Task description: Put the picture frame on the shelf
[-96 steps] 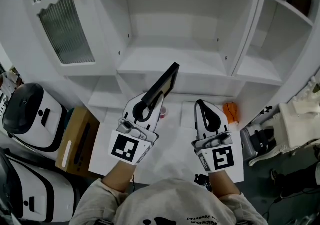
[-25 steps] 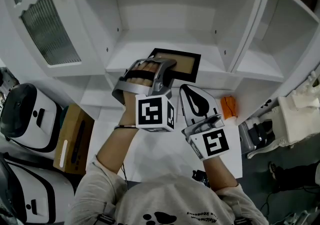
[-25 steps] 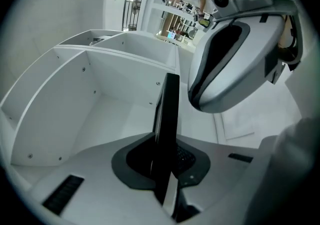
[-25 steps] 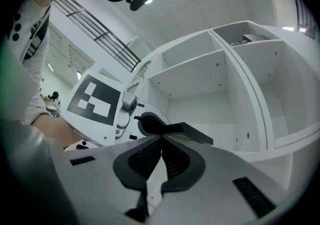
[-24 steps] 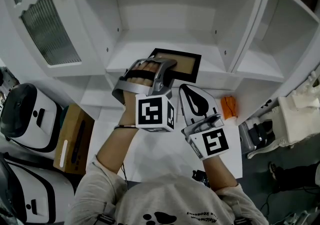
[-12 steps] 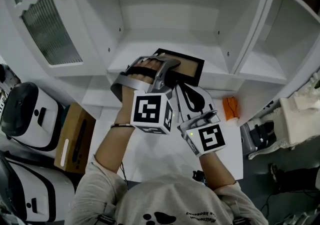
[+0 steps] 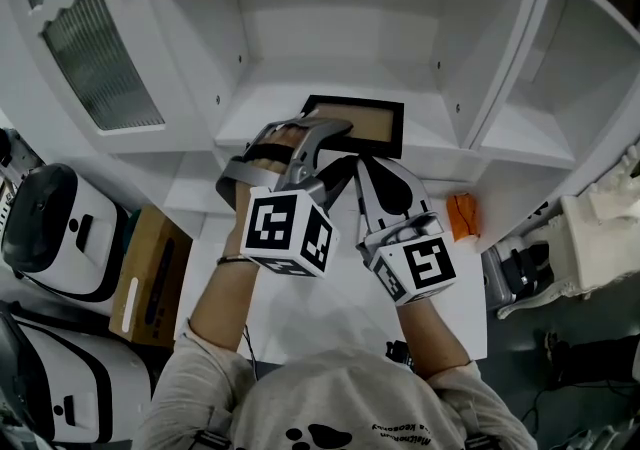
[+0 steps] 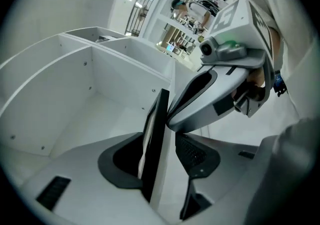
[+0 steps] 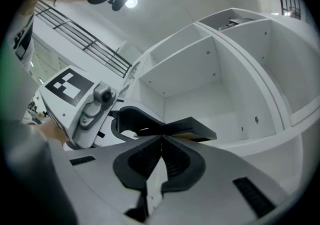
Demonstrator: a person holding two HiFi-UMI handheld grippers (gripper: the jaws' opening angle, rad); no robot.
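The picture frame (image 7: 355, 126) lay roughly flat on the middle shelf (image 7: 445, 145), brown panel up, its long axis running side to side along the shelf's front edge. The left hand-held gripper (image 7: 327, 146) had just been opening, and its jaws stood wide apart with the frame's near edge between them, no longer clamped. The right hand-held gripper (image 7: 363, 164) hovered just beside it, jaws closed on nothing

Ahead of the left gripper's (image 8: 167, 151) fingertips the shelf bay (image 7: 270, 110) lies open to its back, walled on both sides. Its jaws, just opened, leave slack around the picture frame (image 7: 355, 126) standing between them. The right gripper (image 7: 372, 173) crowds in just beside its right finger.
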